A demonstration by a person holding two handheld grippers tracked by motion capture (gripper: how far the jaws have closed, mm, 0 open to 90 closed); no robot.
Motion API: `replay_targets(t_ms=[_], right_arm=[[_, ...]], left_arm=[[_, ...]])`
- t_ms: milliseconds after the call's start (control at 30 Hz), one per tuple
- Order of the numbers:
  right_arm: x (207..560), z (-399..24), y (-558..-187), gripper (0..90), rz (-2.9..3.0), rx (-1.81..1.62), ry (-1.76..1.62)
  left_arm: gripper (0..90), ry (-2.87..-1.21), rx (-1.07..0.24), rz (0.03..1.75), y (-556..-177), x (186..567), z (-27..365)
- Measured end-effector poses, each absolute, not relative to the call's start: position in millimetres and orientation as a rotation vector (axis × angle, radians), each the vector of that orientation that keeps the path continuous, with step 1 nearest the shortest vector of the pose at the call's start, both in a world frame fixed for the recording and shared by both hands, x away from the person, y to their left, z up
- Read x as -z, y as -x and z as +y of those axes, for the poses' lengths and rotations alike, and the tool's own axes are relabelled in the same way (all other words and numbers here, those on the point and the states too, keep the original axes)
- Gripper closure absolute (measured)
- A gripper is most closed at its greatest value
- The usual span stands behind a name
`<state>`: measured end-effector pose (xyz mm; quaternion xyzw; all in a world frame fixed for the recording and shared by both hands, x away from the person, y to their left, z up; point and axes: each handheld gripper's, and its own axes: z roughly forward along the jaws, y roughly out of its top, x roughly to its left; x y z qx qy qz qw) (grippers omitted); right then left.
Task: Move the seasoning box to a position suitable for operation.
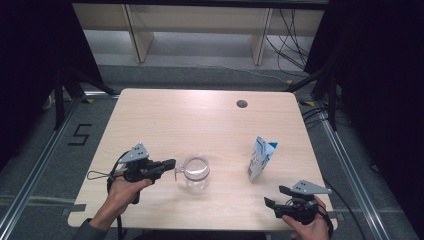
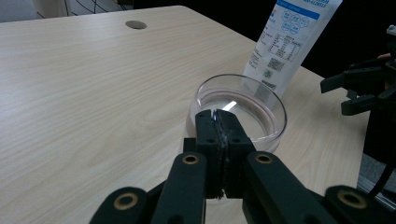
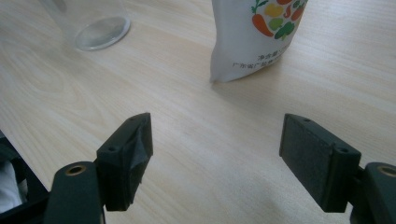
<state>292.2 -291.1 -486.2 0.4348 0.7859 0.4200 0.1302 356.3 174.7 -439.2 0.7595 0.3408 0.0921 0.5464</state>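
Floor marking [image 1: 80,135] left of my table [image 1: 165,115]: black "5" in tape. Pouch [image 1: 261,159] standing on table: in left gripper view, back panel [image 2: 285,42] carries blue header strip, round icons, small print table, QR-like square, all too small to read. In right gripper view, pouch front [image 3: 261,32] has carrot and vegetable drawings, two lines of small Chinese print beneath; characters too blurred for me to read surely.
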Motion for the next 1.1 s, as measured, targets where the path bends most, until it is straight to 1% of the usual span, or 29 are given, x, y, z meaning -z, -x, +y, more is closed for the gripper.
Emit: replay_targets(t_ms=[567, 833, 1100], right_arm=[[486.4, -291.6, -292.1, 26.9, 2.292, -1.214, -1.25], [486.6, -290.3, -290.3, 26.9, 2.294, -1.212, -1.275], [486.3, -292.8, -291.7, 26.9, 2.282, -1.192, -1.222]], left_arm=[[87.5, -1.818, -0.219, 0.794, -356.1, 440.8, 164.4], [87.4, -1.831, -0.246, 0.795, -354.8, 440.5, 161.1], [87.3, -1.834, -0.261, 0.797, -355.9, 442.6, 162.7]])
